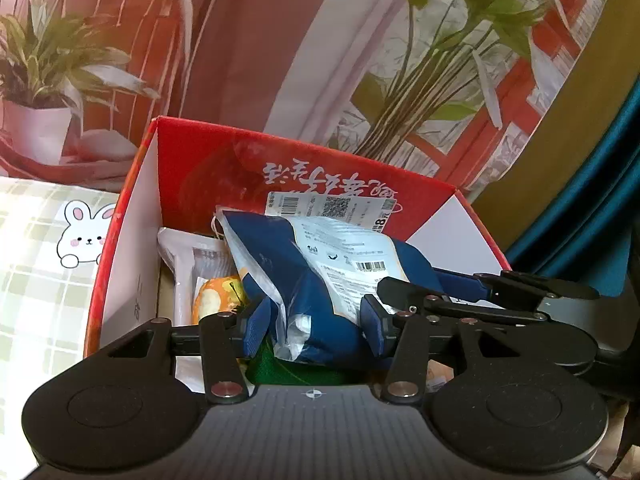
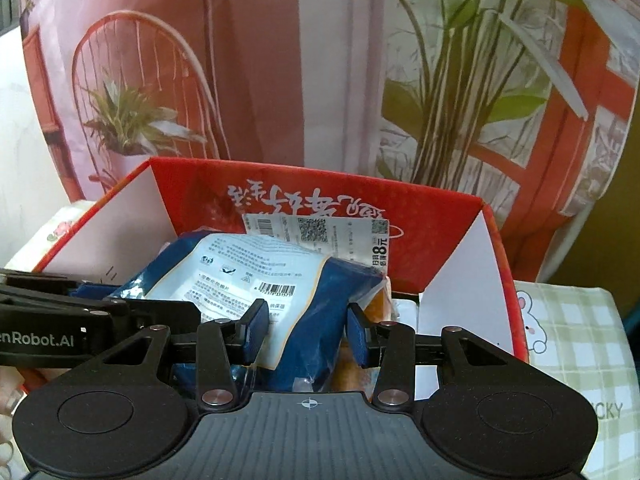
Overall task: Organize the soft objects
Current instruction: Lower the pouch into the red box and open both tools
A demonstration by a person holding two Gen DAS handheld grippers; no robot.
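A blue soft package (image 1: 320,280) with a white printed label lies in the red cardboard box (image 1: 132,208). My left gripper (image 1: 316,326) has its blue pads on both sides of the package's near end and is shut on it. My right gripper (image 2: 306,330) straddles the same blue package (image 2: 312,304) inside the red box (image 2: 456,216), its pads close to the package sides. An orange and white soft item (image 1: 216,296) and a white wrapped packet (image 1: 188,268) lie at the box's left. Something green (image 1: 296,372) lies under the package.
A checked green and white cloth with a rabbit print (image 1: 48,264) lies left of the box, and also shows in the right wrist view (image 2: 576,336). A printed backdrop with plants and a chair (image 1: 280,60) stands behind the box. A blue curtain (image 1: 600,200) hangs at right.
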